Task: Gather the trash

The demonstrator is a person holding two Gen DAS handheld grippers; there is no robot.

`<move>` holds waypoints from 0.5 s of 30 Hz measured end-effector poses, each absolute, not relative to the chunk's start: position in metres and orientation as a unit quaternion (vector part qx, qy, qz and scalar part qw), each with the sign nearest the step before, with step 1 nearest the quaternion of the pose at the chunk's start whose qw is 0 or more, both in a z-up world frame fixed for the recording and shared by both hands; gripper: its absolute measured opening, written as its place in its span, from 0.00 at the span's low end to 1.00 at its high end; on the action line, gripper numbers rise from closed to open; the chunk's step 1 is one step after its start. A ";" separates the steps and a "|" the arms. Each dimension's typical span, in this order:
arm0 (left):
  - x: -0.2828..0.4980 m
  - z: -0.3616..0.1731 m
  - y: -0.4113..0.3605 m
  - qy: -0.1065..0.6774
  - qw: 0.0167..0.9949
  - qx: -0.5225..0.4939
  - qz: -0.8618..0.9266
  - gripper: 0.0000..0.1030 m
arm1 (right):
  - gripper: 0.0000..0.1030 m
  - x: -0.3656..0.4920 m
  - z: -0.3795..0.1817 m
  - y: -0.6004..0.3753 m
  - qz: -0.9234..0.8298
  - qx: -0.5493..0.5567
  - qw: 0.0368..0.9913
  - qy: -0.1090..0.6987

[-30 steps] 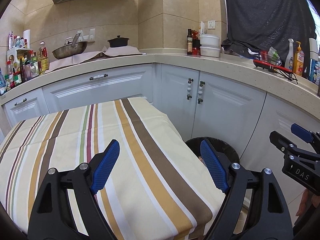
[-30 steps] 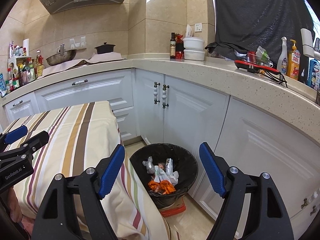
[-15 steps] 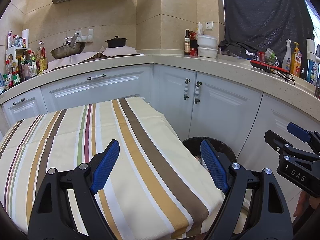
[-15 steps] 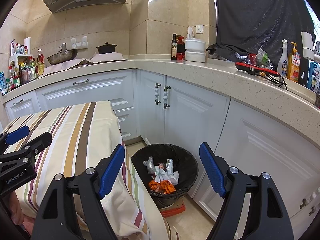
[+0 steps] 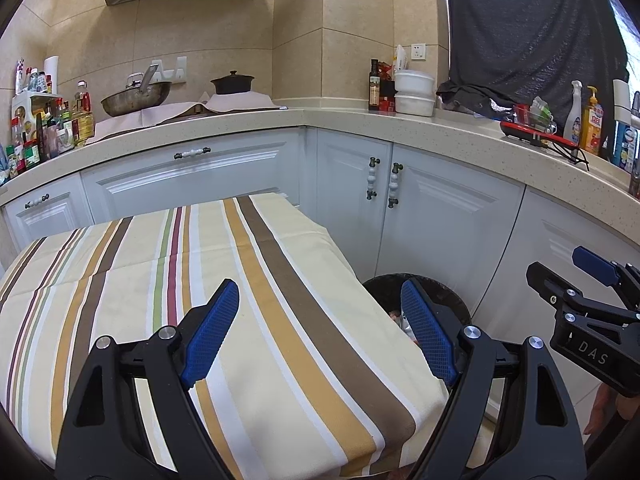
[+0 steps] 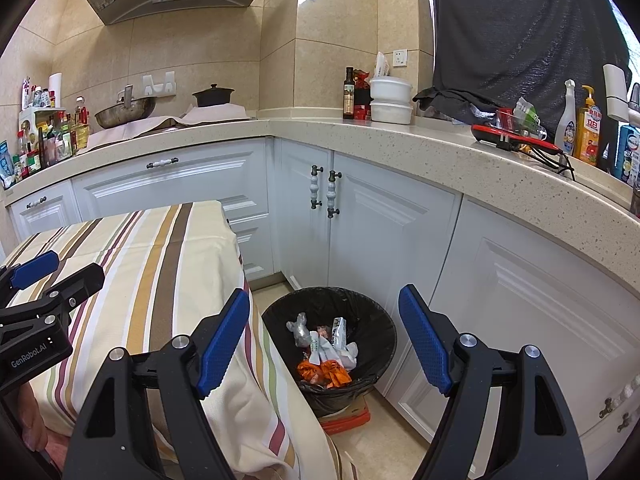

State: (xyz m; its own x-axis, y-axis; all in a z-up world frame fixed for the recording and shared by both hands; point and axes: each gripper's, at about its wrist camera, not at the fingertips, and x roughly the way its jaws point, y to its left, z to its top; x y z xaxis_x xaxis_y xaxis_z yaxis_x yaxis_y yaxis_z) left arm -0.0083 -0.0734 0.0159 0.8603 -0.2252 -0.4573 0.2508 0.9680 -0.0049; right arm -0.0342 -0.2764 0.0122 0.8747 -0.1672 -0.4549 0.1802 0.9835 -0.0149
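Both tongs, left tongs [image 5: 320, 336] and right tongs [image 6: 324, 336], were held apart and empty. The trash [image 6: 326, 354] lay inside the black-lined bin [image 6: 372, 320], on the floor beside the striped-cloth counter [image 6: 160, 264].

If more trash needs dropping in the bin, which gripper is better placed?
Right. The right gripper hangs open with the trash bin framed between its jaws. The left gripper, also open and empty, sits over the striped tablecloth.

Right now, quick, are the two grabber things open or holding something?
Left gripper: jaws open, holding nothing, above the striped tablecloth.
Right gripper: jaws open, holding nothing, above the trash bin.
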 end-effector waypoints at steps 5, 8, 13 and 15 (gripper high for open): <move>-0.008 0.015 -0.074 0.235 0.964 0.026 -0.124 0.79 | 0.73 -0.034 0.012 -0.276 -0.089 0.013 0.968 0.235; -0.010 0.015 -0.076 0.235 0.964 0.025 -0.124 0.79 | 0.73 -0.034 0.012 -0.276 -0.090 0.012 0.968 0.234; -0.010 0.014 -0.076 0.234 0.964 0.024 -0.124 0.79 | 0.73 -0.033 0.011 -0.276 -0.090 0.012 0.968 0.235; -0.011 0.014 -0.077 0.234 0.964 0.024 -0.125 0.79 | 0.73 -0.033 0.011 -0.276 -0.090 0.012 0.968 0.235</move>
State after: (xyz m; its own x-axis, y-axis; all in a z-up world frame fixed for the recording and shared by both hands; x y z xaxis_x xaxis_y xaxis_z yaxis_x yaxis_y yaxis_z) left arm -0.0109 -0.0773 0.0142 0.8591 -0.2290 -0.4577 0.2511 0.9679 -0.0130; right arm -0.0332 -0.2756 0.0112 0.8735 -0.1677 -0.4571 0.1788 0.9837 -0.0194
